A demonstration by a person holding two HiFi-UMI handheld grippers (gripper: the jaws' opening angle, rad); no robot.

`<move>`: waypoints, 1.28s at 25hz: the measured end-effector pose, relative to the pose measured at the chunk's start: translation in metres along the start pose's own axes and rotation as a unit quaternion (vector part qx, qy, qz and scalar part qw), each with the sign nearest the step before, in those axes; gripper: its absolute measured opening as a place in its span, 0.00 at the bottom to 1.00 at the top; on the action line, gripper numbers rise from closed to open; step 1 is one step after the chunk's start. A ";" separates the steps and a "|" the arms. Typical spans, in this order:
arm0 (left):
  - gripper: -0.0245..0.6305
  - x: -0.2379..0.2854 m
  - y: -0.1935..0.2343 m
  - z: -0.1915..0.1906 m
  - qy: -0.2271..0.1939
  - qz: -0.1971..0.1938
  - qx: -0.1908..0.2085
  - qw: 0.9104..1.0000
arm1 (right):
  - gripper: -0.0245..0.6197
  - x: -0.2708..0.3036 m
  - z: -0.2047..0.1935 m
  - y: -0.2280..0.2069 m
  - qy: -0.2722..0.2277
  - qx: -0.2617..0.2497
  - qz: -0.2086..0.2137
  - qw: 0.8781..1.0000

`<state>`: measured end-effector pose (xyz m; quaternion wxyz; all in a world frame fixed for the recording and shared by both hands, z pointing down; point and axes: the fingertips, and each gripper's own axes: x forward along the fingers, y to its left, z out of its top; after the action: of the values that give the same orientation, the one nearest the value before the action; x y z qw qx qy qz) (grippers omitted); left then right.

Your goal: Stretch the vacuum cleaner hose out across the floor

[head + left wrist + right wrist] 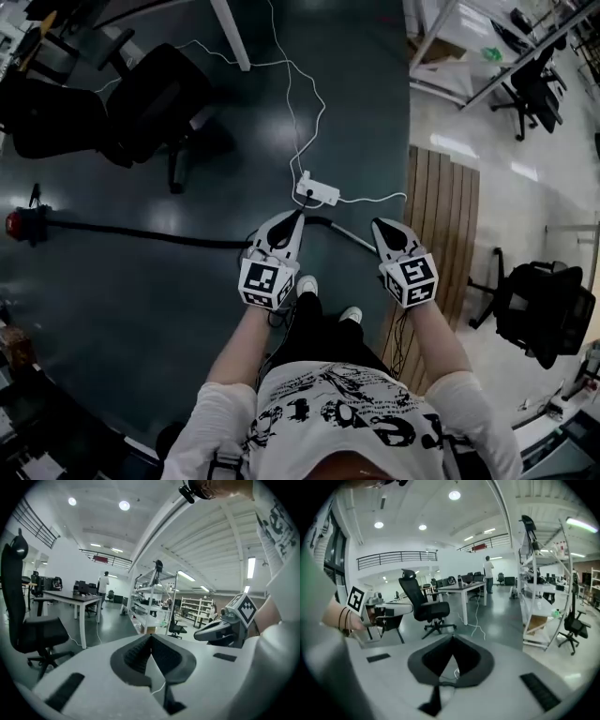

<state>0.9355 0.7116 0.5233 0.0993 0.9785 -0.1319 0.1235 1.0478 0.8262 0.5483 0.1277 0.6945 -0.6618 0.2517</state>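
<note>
The black vacuum hose [141, 233] lies stretched along the dark floor, running from the red vacuum cleaner [21, 225] at the left edge toward my feet. Its far end passes behind my left gripper and shows again as a rigid tube [354, 240] between the two grippers. My left gripper [292, 219] and right gripper [382, 227] are held up side by side in front of my body, well above the floor. Both are shut with nothing between their jaws. In the left gripper view the closed tips [151, 637] point out across the room; the right gripper view shows the same [452, 639].
A white power strip [317, 192] with white cables lies just beyond the grippers. Black office chairs [155, 98] stand at the upper left. A wooden slatted platform [445, 225] runs along the right, with another chair [544, 314] beyond it. A white desk leg [232, 36] stands at the top.
</note>
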 end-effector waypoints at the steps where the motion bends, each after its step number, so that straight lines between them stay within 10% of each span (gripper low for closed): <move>1: 0.04 -0.016 0.012 0.022 -0.014 0.014 0.005 1.000 | 0.04 0.002 0.029 0.014 -0.017 -0.009 0.005 1.000; 6: 0.04 -0.083 0.061 0.094 -0.054 0.082 0.065 0.993 | 0.04 0.020 0.132 0.083 -0.076 -0.095 0.045 0.992; 13: 0.04 -0.188 0.125 0.124 -0.076 0.239 0.062 0.966 | 0.04 0.069 0.170 0.178 -0.074 -0.181 0.151 0.969; 22: 0.04 -0.320 0.164 0.142 -0.101 0.489 0.023 0.866 | 0.04 0.124 0.226 0.318 -0.105 -0.331 0.364 0.864; 28: 0.04 -0.381 0.147 0.137 -0.110 0.593 0.000 0.798 | 0.04 0.117 0.242 0.391 -0.121 -0.347 0.462 0.807; 32: 0.04 -0.400 0.129 0.132 -0.102 0.631 -0.008 0.769 | 0.04 0.106 0.226 0.416 -0.125 -0.370 0.500 0.773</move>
<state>0.5531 0.6530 0.3119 -0.0071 0.6806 -0.7304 0.0564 0.6793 0.5822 0.3490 0.1467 0.1904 -0.9679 -0.0732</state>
